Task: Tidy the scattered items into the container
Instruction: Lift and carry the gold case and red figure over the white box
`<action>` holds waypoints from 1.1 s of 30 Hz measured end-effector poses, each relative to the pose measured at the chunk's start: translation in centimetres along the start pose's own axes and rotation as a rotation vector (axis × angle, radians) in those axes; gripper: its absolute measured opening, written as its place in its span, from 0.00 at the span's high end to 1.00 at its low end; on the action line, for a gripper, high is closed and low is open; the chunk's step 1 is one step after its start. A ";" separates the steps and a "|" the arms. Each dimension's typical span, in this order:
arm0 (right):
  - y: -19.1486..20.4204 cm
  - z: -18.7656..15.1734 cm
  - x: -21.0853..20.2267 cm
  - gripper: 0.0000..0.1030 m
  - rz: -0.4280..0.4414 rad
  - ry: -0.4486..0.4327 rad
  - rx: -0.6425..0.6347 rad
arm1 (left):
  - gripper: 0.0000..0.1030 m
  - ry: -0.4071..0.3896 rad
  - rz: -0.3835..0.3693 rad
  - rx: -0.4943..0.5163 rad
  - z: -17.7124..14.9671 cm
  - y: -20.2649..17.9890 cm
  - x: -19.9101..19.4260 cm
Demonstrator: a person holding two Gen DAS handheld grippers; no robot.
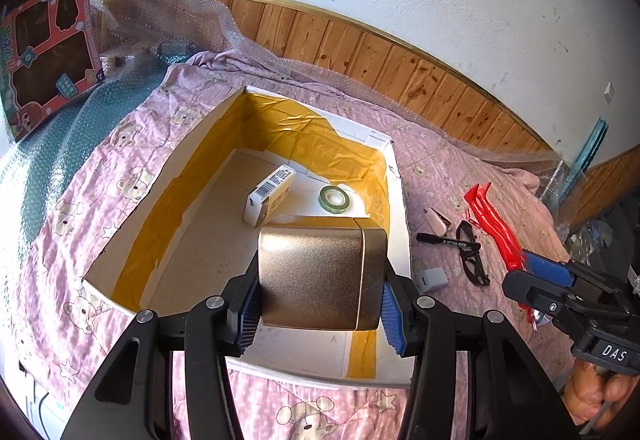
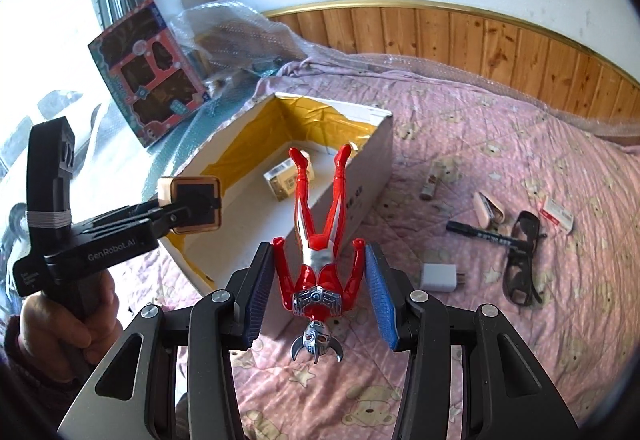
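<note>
Clamped in the left hand-held gripper [image 1: 320, 304], a gold box [image 1: 320, 276] hangs over the container [image 1: 400, 240], which holds a carton [image 1: 269, 198] and tape roll [image 1: 335, 198]. Lower centre, the right hand-held gripper [image 2: 320, 292] brackets a red figure [image 2: 318, 240], whether gripping I cannot tell. Marker [image 2: 482, 234], glasses [image 2: 522, 260] and charger [image 2: 438, 276] remain on the bed [image 2: 520, 140].

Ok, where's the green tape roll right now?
In the left wrist view, the green tape roll lies flat on the box floor near the far right corner, just right of the small white carton.
</note>
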State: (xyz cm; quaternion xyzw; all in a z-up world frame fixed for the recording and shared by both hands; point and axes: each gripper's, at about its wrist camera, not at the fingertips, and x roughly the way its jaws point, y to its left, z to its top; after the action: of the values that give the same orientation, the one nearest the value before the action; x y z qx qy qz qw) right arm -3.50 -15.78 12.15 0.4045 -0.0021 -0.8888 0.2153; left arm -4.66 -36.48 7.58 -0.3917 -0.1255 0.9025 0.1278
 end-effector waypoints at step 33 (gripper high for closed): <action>5.9 6.4 4.5 0.54 0.127 0.047 -0.209 | 0.50 -0.017 0.109 -0.035 2.2 2.3 -2.5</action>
State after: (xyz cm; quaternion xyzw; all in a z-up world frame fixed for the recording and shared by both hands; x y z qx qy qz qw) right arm -8.46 -23.93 14.28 0.3995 0.0701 -0.8591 0.3122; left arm -4.96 -39.78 9.97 -0.3925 -0.1210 0.9090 0.0705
